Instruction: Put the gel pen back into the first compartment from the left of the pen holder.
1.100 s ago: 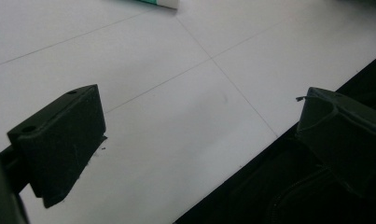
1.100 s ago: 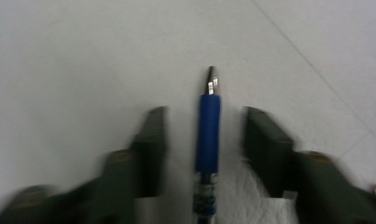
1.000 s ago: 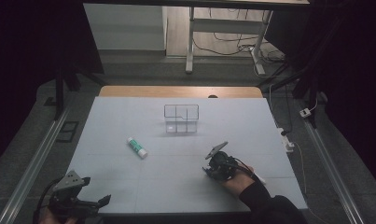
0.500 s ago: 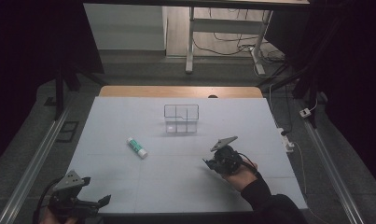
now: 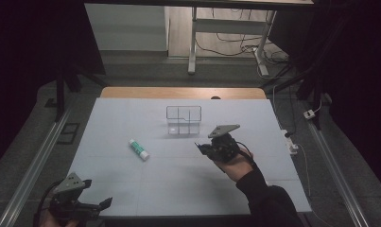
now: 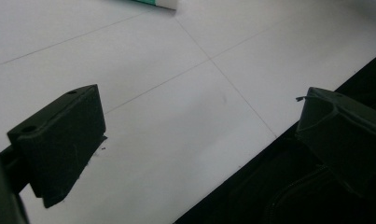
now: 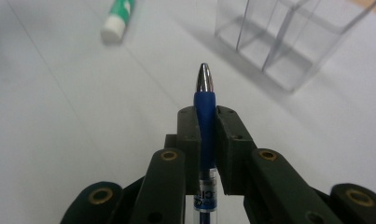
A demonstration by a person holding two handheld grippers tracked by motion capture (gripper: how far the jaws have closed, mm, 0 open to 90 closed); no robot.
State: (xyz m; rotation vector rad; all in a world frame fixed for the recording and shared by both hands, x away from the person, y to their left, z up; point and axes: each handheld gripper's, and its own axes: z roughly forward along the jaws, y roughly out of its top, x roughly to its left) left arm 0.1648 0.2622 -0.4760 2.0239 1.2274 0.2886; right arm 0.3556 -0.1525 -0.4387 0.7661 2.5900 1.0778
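The pen sits clamped lengthwise in our right tool, tip forward and lifted off the worktop, likely so we can drop it into the empty clear organizer just beyond, while our left tool waits apart at the near-left edge.

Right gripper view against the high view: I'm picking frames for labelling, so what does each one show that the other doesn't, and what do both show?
The right gripper view alone makes out a blue pen, clamped between the right gripper jaws with its silver tip pointing ahead. The high view alone takes in the left gripper at the near table edge, the whole table, the sleeve and the floor beyond. Both show the clear divided organizer and the green and white glue stick lying on the white tabletop.
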